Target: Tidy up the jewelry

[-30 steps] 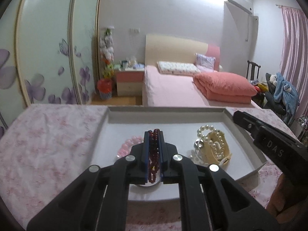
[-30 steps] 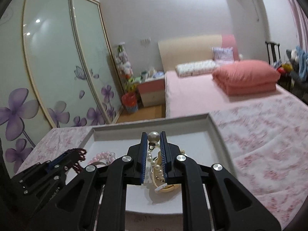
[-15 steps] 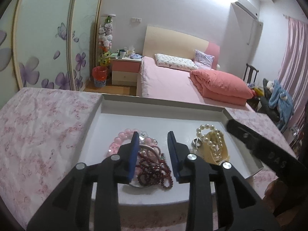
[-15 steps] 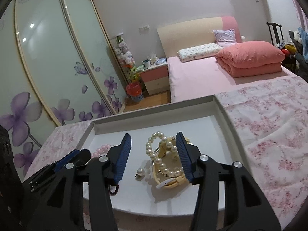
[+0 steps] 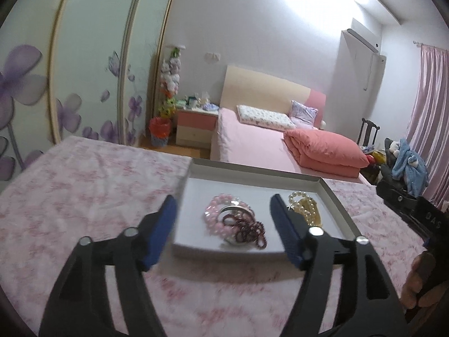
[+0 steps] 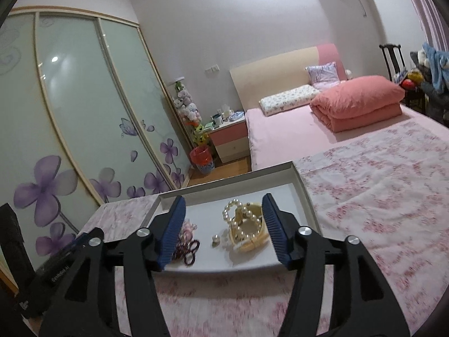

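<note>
Now both claws are wide w/ nothing between the pads; jaws on each have just been opening. Left claw (image 5: pixel 223 213) hangs above the tabletop (image 5: pixel 84 196), just short of the tray's near edge, blue pads either side of the tray's left half as seen from the left wrist. Right claw (image 6: pixel 223 219) likewise sits short of the near edge, pads framing the right half.

White tray (image 5: pixel 252 170) lies on the pink floral cloth, towards the tabletop's far edge, and holds all the jewelry. Left half: pink bead bracelet (image 5: pixel 216 210), a silver ring-shaped piece (image 5: pixel 235 210) on top of it, and the dark red bead strand (image 5: pixel 249 229) piled across both, nearer the tray's near edge. Right half: pearl strand (image 6: pixel 241 219) looped over a cream bangle (image 6: pixel 252 243), touching it. A single pearl piece (image 6: pixel 215 238) lies just beside them, towards tray centre, apart from the red beads (image 6: pixel 188 248).

From the left wrist view the right claw's black body (image 5: pixel 415 210) shows at the right edge, w/ part of a hand (image 5: pixel 421 278) below it. Right wrist view shows the left claw's body (image 6: pixel 64 264) at lower left.

Bed (image 6: pixel 294 129) w/ a folded pink quilt (image 6: pixel 359 98) stands beyond the tabletop's far edge.
</note>
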Motion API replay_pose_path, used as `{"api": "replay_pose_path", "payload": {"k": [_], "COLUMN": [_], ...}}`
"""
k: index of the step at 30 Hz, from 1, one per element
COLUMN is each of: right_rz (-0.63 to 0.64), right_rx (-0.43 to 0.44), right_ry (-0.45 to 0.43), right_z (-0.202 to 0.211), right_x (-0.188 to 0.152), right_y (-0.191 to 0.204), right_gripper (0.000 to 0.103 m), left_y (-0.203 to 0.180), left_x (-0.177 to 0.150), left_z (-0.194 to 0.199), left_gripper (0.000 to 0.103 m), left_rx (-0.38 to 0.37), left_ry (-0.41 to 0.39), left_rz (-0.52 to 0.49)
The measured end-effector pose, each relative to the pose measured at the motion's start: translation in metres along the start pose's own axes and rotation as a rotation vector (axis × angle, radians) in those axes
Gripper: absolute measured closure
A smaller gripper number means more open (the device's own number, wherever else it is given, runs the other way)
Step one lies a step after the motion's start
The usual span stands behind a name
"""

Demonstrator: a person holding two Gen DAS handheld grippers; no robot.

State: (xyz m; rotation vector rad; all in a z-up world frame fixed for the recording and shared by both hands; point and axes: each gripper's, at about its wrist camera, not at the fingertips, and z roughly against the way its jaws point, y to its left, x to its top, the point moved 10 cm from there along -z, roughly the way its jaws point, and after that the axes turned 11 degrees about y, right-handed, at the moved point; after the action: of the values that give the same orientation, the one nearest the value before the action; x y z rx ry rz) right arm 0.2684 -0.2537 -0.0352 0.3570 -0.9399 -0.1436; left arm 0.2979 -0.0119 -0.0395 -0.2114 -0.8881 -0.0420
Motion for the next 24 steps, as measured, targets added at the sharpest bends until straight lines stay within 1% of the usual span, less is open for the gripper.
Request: {"api": "replay_pose_path", "payload": {"k": [1, 2, 5, 7, 8, 9, 11, 16, 20, 24], "right_rz": [0.015, 0.031, 0.069, 0.087, 0.095, 0.104, 0.125, 0.185, 0.208, 0.199], "right_rx": [-0.012, -0.025, -0.055, -0.075, -0.083, -0.1, -0.135, -0.209, -0.235, -0.243], "right_ry": [-0.008, -0.016, -0.039, -0.054, -0.062, -0.076, -0.101, -0.151, -0.182, -0.2], "right_z": [0.007, 0.014, 0.031, 0.04, 0.045, 0.05, 0.06, 0.079, 0.092, 0.097], "right_x": [-0.004, -0.008, -0.021, -0.028, -0.033, -0.037, -0.045, -0.058, -0.068, -0.078], "right_y": [0.002, 0.003, 0.008, 0.011, 0.012, 0.014, 0.016, 0.023, 0.024, 0.018], "right_gripper": [0.039, 0.035, 0.025, 0.016, 0.01, 0.006, 0.002, 0.002, 0.002, 0.002], "left_y": [0.0, 0.002, 0.002, -0.001, -0.002, -0.003, -0.007, -0.017, -0.019, -0.014], "left_x": [-0.004, -0.009, -0.022, -0.029, -0.03, -0.034, -0.039, -0.045, -0.054, -0.062], "left_z": [0.008, 0.018, 0.039, 0.052, 0.057, 0.065, 0.078, 0.101, 0.113, 0.116], "left_gripper": [0.025, 0.021, 0.012, 0.008, 0.006, 0.005, 0.005, 0.005, 0.005, 0.005], "left_rx": [0.011, 0.025, 0.059, 0.082, 0.093, 0.113, 0.14, 0.173, 0.215, 0.21], "left_ry": [-0.012, -0.028, -0.061, -0.084, -0.094, -0.112, -0.141, -0.2, -0.233, -0.229], "left_rz": [-0.004, -0.011, -0.042, -0.067, -0.077, -0.092, -0.113, -0.135, -0.163, -0.148]}}
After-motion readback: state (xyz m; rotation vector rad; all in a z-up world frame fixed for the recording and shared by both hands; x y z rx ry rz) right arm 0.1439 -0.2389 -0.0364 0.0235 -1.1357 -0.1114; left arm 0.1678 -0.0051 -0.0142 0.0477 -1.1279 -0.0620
